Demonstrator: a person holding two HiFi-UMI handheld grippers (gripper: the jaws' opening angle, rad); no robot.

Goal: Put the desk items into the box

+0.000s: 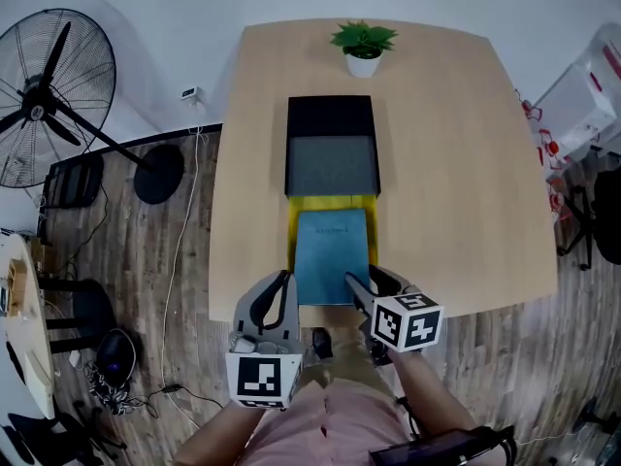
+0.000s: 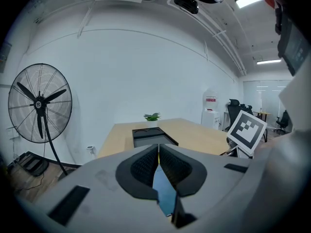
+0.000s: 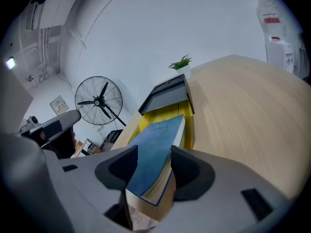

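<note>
pale wood fills the head view: the table (image 1: 456, 183) carries a black box (image 1: 330, 115) with a grey inside, standing open below a potted plant (image 1: 363, 47). a yellow tray (image 1: 330, 203) lies just against the box's near side, and the blue book (image 1: 332, 255) rests on it, reaching to the table's near edge. your left gripper (image 1: 287, 280) points forward just beside the book's near left corner. your right gripper (image 1: 361, 278) angles in at the near right corner, with your bare forearm rising behind it from the bottom of the view. a standing fan (image 1: 44, 95) is on the floor, well apart to the left.

left gripper view: you hold it level, aimed down the table at the box (image 2: 151, 136) and the plant (image 2: 152, 116). its jaws are drawn almost together, leaving only a thin slit. blue of the book (image 2: 163, 193) shows through the slit, with a sliver of yellow above it. whether the pads touch the book, you cannot tell. the right gripper's marker cube sits at the right.

right gripper view: you hold it rolled over, so the table (image 3: 243, 106) slopes. its jaws are clamped on the book (image 3: 155, 144), one pad on the blue cover and the other at the page side, and the book's near corner sticks out toward the camera. the yellow tray (image 3: 153, 118) and the box (image 3: 167, 93) lie beyond.
</note>
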